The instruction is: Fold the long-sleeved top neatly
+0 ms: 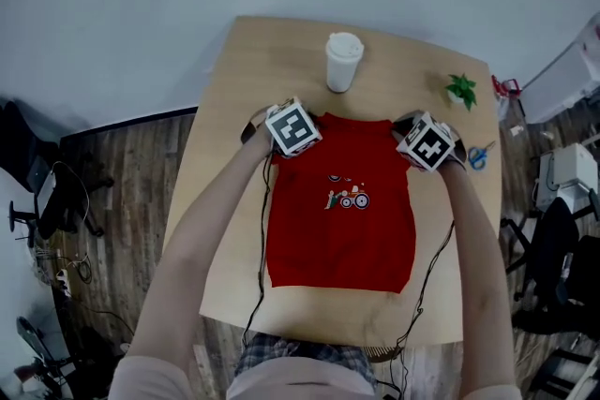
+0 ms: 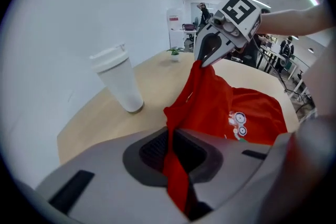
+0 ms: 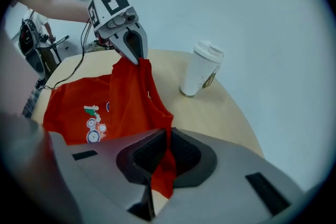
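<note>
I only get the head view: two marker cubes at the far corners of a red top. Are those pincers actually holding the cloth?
Observer: Yes. The left gripper view shows the left gripper shut on the red top, with cloth pinched between its pads.
Operator: And the other one?
Observer: The right gripper is shut on a fold of it too.
Operator: Is the cloth lying flat there?
Observer: No. Each pinched corner is held up in a peak above the table.
</note>
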